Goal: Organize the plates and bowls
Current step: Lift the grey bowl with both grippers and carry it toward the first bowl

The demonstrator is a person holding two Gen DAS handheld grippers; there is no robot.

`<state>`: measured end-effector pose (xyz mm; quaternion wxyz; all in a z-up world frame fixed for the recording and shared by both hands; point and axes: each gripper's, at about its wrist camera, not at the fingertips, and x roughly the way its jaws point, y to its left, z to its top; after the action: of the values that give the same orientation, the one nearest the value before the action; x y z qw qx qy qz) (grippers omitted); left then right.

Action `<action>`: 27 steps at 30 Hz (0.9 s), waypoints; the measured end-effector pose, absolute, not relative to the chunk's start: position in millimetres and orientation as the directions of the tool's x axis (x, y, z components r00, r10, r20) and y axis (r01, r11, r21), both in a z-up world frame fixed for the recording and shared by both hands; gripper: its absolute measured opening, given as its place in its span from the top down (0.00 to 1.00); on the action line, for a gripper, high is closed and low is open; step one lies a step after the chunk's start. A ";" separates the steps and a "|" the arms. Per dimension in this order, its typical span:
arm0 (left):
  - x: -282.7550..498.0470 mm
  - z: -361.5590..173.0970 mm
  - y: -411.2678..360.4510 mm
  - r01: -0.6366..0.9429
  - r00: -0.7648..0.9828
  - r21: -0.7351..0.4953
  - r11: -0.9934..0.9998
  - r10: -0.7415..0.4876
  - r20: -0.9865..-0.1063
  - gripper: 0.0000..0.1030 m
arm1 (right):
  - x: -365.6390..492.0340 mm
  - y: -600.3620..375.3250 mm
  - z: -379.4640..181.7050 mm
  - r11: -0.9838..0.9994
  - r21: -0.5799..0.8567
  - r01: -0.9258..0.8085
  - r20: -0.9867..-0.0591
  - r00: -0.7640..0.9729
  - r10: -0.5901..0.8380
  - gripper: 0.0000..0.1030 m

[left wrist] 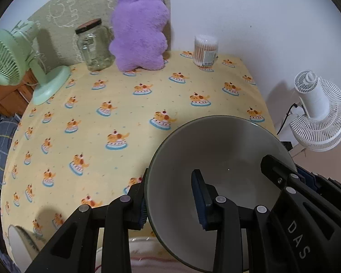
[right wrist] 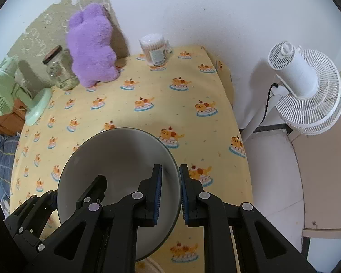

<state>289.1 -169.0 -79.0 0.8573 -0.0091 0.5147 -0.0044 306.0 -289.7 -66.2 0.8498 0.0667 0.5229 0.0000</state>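
A grey-white bowl (left wrist: 216, 145) with a dark rim hangs tilted above the yellow tablecloth (left wrist: 125, 113), held by both grippers. My left gripper (left wrist: 170, 204) is shut on the bowl's left rim, one finger inside and one outside. In the same view the right gripper's inner finger (left wrist: 275, 170) reaches into the bowl from the right. In the right wrist view my right gripper (right wrist: 170, 195) is shut on the right rim of the bowl (right wrist: 125, 154), and the left gripper (right wrist: 95, 193) shows at the lower left. A pale dish edge (left wrist: 138, 248) lies below the bowl.
Along the back stand a green desk fan (left wrist: 16, 61), a glass jar (left wrist: 95, 47), a purple plush toy (left wrist: 138, 34) and a tub of cotton swabs (left wrist: 205, 50). A white floor fan (right wrist: 307, 91) stands beyond the table's right edge. Another round pale item (left wrist: 20, 236) sits at the near left.
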 end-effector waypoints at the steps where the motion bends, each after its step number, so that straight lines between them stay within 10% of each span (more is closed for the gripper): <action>1: 285.2 -75.8 -166.6 -0.004 0.475 -0.021 1.000 -0.017 -0.880 0.68 | 302.8 -287.7 -62.9 0.991 0.112 0.068 -0.887 0.457 0.069 0.82; 27: 183.6 -19.6 -50.2 0.036 0.540 -0.023 0.999 -0.039 -0.841 0.68 | 193.2 -171.4 0.1 0.992 0.102 0.078 -0.847 0.529 0.045 0.82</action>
<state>183.6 -50.2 -19.6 0.8775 -0.0015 0.4790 -0.0215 193.2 -171.4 0.1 0.8720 0.0635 0.4852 -0.0094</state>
